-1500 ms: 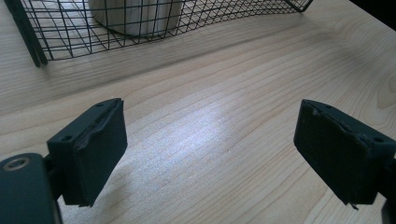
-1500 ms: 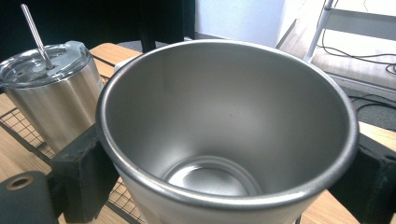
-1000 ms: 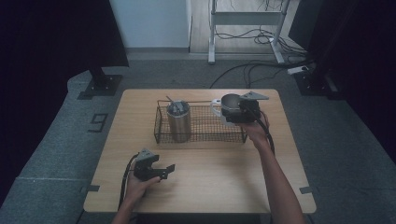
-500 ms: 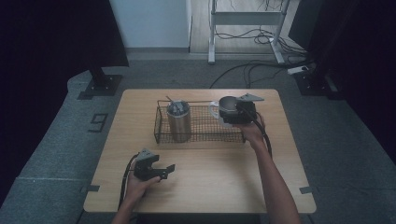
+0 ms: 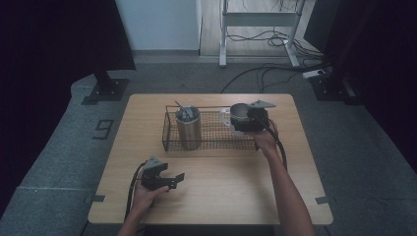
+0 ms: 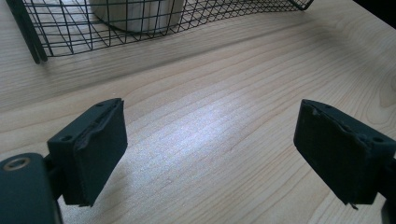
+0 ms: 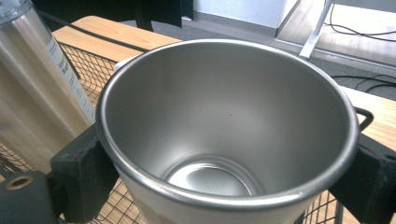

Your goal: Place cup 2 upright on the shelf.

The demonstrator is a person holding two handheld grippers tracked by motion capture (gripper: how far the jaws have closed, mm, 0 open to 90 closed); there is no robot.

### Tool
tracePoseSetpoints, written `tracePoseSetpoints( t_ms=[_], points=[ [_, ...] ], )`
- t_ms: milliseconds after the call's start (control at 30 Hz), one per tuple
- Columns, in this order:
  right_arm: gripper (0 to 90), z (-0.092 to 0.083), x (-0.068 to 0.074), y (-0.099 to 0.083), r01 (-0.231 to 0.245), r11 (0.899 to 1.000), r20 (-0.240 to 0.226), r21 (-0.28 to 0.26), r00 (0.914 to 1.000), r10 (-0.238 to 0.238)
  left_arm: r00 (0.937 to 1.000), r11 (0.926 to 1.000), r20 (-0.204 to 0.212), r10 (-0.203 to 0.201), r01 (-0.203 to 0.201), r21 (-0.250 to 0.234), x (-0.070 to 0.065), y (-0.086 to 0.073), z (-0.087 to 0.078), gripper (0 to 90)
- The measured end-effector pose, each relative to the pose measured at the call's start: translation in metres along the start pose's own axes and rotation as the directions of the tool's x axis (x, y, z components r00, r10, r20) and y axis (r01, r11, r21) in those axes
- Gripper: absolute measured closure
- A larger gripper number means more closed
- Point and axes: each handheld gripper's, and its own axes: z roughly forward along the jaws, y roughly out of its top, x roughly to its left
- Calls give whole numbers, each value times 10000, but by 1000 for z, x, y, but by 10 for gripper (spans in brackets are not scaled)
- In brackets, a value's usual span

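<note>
A light wooden worktop [image 5: 216, 187] stood on grey carpet, with dark screens to either side and a metal stand with loose cables on the floor beyond its far edge.

The steel cup [image 7: 224, 135] was held upright and empty over the right end of the wire basket [image 5: 216, 140], toward the worktop's far right corner; whether its base touched the mesh could not be told. The right gripper [image 5: 252, 123] was clamped on it: in the right gripper view its two black jaws pressed against opposite sides of the cup just under the rim, and the bare shiny bottom showed inside. In the high view the cup [image 5: 238, 116] had a white piece at its left side, and the person's right hand [image 5: 264, 140] came up from the near edge along the basket's right end.

Just beside the cup, at the basket's left end, stood a tall steel tumbler [image 5: 188, 127] with a lid; the right gripper view showed its brushed wall [image 7: 32, 88] close to the cup, though contact was unclear.

Well apart from these, near the worktop's near left corner, the left gripper [image 5: 169, 181] rested low in the person's left hand [image 5: 145, 191]. Its jaws stood wide apart with nothing between them, only bare wood [image 6: 210, 135], and the basket's near wall [image 6: 154, 25] lay ahead of them.
</note>
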Motion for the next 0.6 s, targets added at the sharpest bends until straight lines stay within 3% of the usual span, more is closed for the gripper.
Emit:
tracePoseSetpoints(
  t_ms=[600],
  points=[
    [74,14,1,-17,96,9986,-4,525,10000,-95,10000,10000,6,28,-28,47,0,0,1,100]
  ],
)
